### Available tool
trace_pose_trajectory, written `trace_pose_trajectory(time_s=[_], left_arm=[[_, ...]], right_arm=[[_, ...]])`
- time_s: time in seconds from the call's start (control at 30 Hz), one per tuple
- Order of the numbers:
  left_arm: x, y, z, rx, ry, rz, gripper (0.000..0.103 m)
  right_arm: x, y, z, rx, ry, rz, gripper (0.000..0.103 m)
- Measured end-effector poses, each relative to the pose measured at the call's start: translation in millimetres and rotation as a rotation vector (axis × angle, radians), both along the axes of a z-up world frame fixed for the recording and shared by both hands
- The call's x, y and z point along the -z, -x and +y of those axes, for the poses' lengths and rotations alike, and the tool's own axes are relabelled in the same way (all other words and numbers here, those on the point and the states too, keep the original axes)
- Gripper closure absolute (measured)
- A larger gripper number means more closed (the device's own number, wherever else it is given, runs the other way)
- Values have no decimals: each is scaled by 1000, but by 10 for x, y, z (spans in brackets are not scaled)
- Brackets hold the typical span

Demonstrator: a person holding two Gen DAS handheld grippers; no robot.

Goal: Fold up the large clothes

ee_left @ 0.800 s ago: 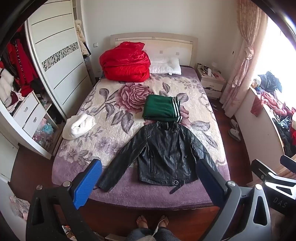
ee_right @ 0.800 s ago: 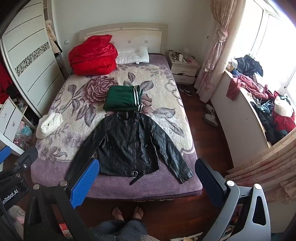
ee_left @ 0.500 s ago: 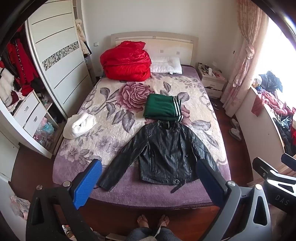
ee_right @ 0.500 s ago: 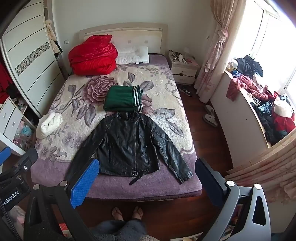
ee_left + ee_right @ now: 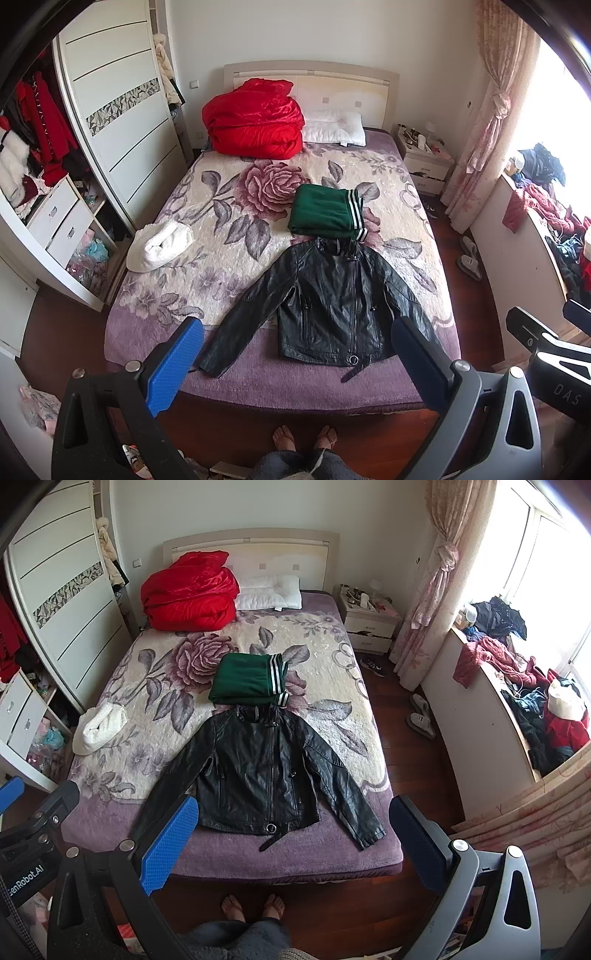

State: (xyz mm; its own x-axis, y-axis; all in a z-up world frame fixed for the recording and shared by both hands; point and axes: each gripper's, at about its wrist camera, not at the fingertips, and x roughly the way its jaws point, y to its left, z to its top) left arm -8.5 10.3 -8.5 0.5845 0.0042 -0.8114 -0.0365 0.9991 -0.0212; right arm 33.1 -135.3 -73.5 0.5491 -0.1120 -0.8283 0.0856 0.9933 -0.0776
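A black leather jacket (image 5: 332,306) (image 5: 258,771) lies spread flat, front up, sleeves out, near the foot of the bed (image 5: 258,384) (image 5: 207,864). Just beyond its collar sits a folded green garment (image 5: 325,212) (image 5: 245,681) with white-striped cuffs. My left gripper (image 5: 295,354) hangs open, high above the foot edge of the bed, nothing between its blue pads (image 5: 173,365). My right gripper (image 5: 293,832) is also open and empty, held at similar height; it shows at the right edge of the left wrist view. A person's bare feet (image 5: 253,906) stand at the bed's foot.
A rolled white fleece garment (image 5: 162,245) lies at the bed's left edge. A red quilt (image 5: 255,120) and a white pillow (image 5: 334,127) are by the headboard. Wardrobe with open drawers (image 5: 59,218) stands left; a nightstand (image 5: 369,626) and a cluttered window ledge (image 5: 517,686) right.
Both views have shifted only slightly; the bed and jacket sit marginally higher in the left wrist view. Both grippers stay wide open and the clothes have not moved.
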Motion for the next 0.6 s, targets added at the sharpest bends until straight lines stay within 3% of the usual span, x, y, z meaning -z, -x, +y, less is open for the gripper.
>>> trace_pose_trajectory(time_s=[0.6], left_arm=[[-51,-47,16,-4,4,5,0]], right_arm=[[-53,1,84,-8,9,-5,0]])
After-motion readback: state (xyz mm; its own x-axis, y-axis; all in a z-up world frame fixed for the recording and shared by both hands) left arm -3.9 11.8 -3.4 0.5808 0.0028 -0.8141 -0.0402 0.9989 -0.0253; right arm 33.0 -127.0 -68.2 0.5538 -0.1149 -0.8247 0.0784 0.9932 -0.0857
